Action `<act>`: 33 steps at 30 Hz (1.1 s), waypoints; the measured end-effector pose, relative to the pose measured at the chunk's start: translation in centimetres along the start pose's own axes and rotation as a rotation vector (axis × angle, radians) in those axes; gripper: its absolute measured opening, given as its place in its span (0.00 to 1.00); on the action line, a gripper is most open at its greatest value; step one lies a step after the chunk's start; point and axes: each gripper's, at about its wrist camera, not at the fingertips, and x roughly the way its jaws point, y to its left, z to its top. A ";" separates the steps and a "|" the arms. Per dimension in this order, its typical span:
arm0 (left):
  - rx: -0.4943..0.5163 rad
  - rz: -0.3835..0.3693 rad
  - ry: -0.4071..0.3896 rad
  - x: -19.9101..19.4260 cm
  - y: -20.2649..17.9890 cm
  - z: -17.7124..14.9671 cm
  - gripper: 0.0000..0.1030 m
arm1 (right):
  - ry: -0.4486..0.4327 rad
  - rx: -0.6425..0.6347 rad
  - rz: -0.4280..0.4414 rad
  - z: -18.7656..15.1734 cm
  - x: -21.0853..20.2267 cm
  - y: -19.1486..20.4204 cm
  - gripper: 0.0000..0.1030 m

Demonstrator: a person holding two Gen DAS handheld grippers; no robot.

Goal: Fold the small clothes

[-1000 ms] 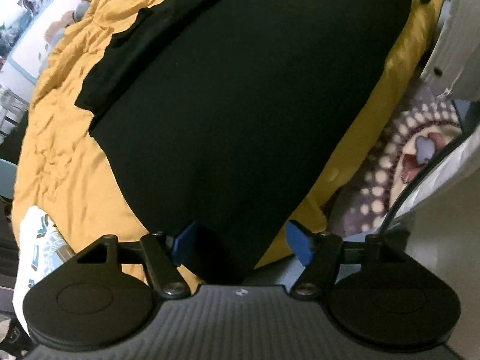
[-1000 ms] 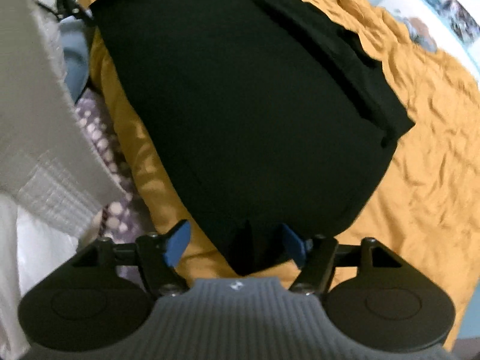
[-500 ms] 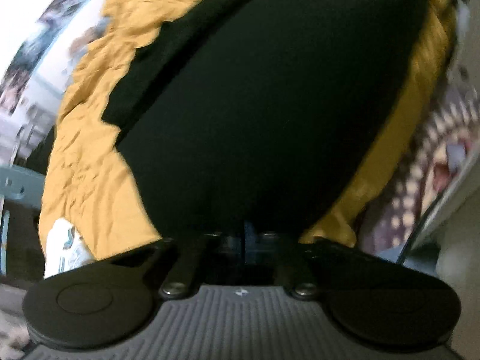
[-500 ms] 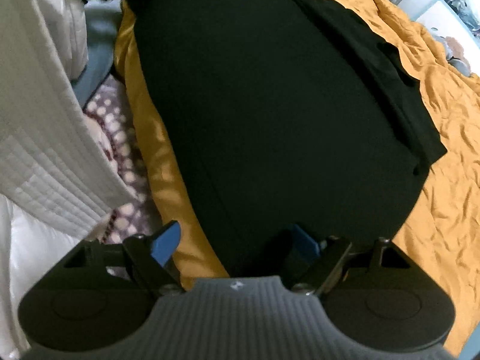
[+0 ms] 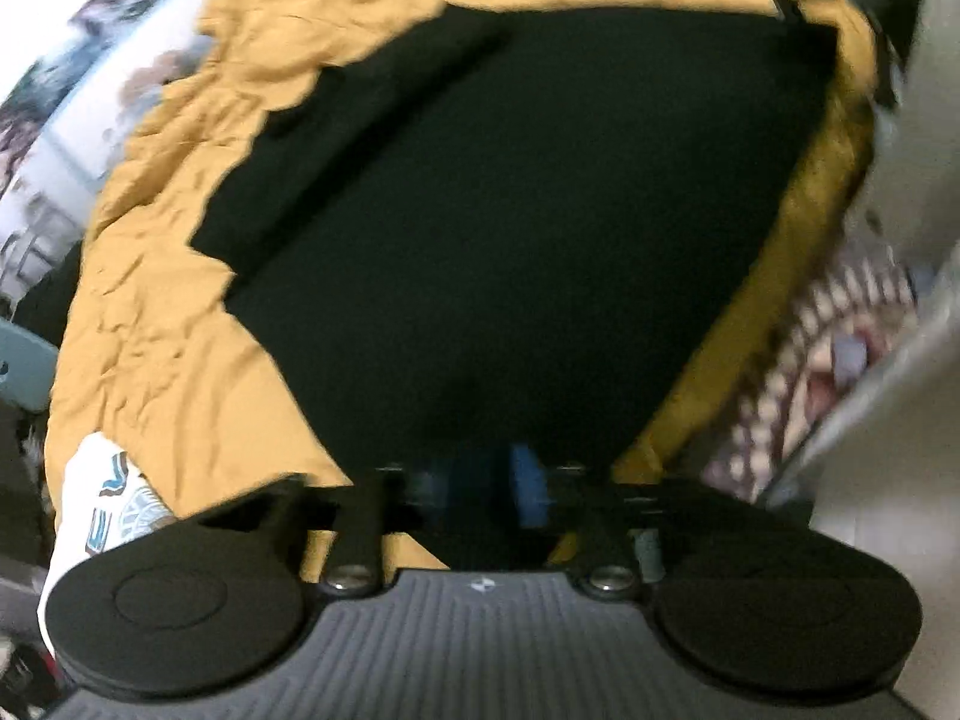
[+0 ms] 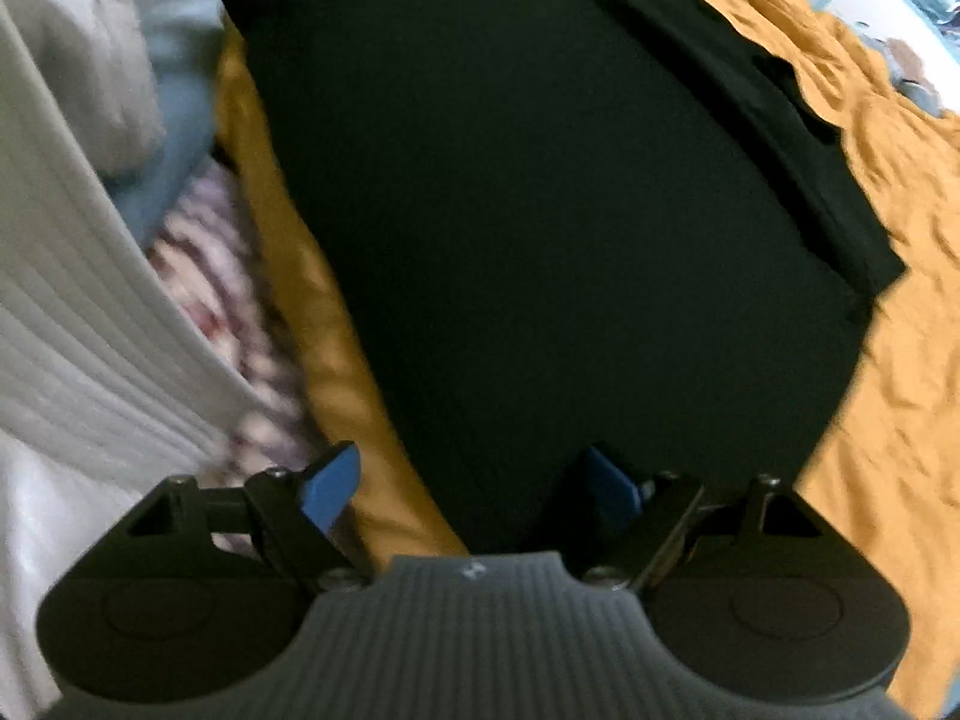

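Black garment (image 5: 510, 240) lay flat on mustard sheet (image 5: 180, 348), left gripper (image 5: 480, 492) blurred at frame bottom, jaws just opening over the hem, right gripper (image 6: 474, 486) spread wide astride the garment's near edge, gripping nothing.

a wrinkled mustard-yellow bedspread (image 5: 162, 324) covers the bed and fills most of both views (image 6: 888, 420). off its edge lies a blurred purple blanket with pale dots (image 5: 840, 348), also seen in the right wrist view (image 6: 240, 312). a white ribbed quilt (image 6: 78, 360) hangs beside it, with blue-grey fabric (image 6: 174, 138) farther back. a white cloth with teal print (image 5: 108, 498) sits at the bedspread's near corner. pictures (image 5: 90, 54) hang on the pale wall beyond.
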 end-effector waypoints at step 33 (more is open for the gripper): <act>-0.106 0.045 -0.056 -0.4 2.1 -0.4 0.06 | -0.255 0.283 -0.138 -3.8 -6.6 -6.1 0.00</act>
